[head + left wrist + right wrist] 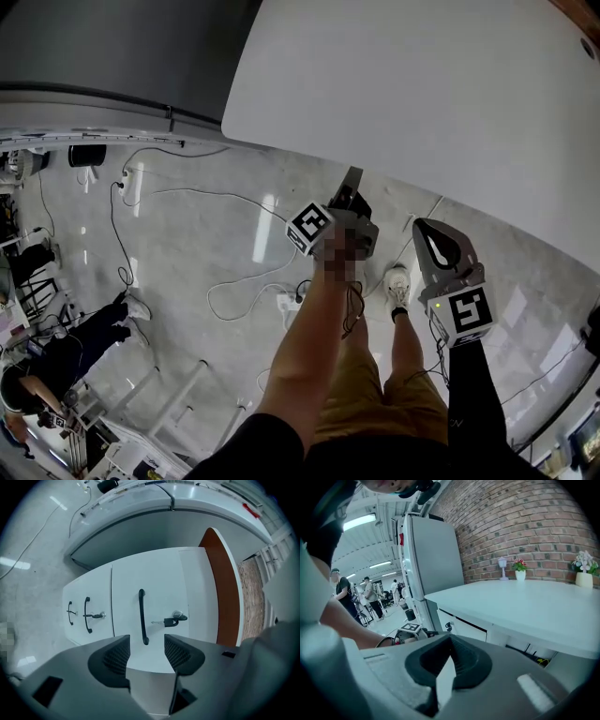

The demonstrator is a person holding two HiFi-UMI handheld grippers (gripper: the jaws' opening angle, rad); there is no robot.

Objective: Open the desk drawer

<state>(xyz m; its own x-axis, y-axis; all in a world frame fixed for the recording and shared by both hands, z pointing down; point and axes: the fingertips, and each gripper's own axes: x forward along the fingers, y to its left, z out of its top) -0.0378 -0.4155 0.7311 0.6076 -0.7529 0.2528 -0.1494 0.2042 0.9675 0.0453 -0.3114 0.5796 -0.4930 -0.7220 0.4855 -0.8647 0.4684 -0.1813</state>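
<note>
In the left gripper view the white drawer unit (159, 588) appears turned on its side. Its widest drawer carries a long black handle (142, 616) and a key in a lock (171, 619). My left gripper (146, 645) is open, a short way back from that handle, with nothing between its pads. In the head view the left gripper (351, 187) points under the white desk top (422, 94). My right gripper (433, 242) hangs beside it, jaws shut and empty (449, 663). The right gripper view catches the drawer front (464, 629) under the desk edge.
Two narrower drawers with black handles (86, 615) lie left of the wide one. An orange-brown side panel (225, 588) borders the unit. Cables (225, 291) trail over the grey floor. Flower pots (519, 573) stand against a brick wall (525, 522). People (370, 597) stand far off.
</note>
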